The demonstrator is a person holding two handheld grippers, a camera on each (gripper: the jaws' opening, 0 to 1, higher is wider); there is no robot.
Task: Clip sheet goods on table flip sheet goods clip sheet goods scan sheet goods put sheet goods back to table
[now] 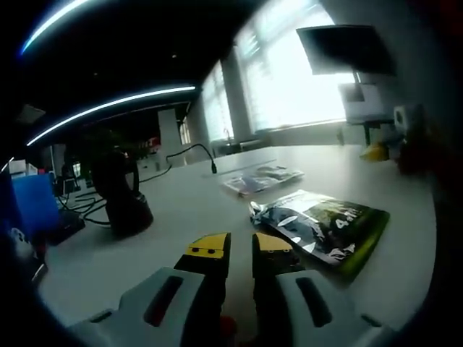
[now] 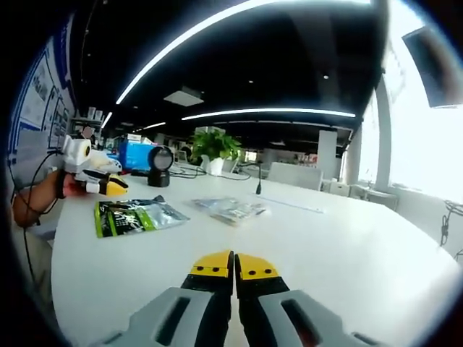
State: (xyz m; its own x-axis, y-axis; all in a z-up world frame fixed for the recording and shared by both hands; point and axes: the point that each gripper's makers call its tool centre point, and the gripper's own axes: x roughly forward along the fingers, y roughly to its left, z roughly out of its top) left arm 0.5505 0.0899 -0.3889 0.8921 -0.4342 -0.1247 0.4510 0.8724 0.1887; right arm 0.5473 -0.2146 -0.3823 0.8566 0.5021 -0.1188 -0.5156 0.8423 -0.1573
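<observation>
A green and silver foil pouch (image 1: 325, 228) lies flat on the white table (image 1: 181, 210), just ahead and right of my left gripper (image 1: 241, 246). Its yellow-tipped jaws stand slightly apart with nothing between them. A second, paler sheet pack (image 1: 262, 177) lies farther back. In the right gripper view the same pouch (image 2: 134, 215) and pale pack (image 2: 230, 208) lie across the table (image 2: 347, 246). My right gripper (image 2: 234, 266) hovers low over the table, jaws pressed together and empty. The left gripper (image 2: 92, 176) appears there at far left, held by a hand.
A black scanner on a stand (image 1: 123, 195) stands left of the pouch, with cables behind it; it appears again as the scanner (image 2: 159, 166) in the right gripper view. A blue box (image 1: 32, 202), a potted plant (image 2: 215, 148) and a thin black gooseneck (image 1: 202, 153) sit farther off.
</observation>
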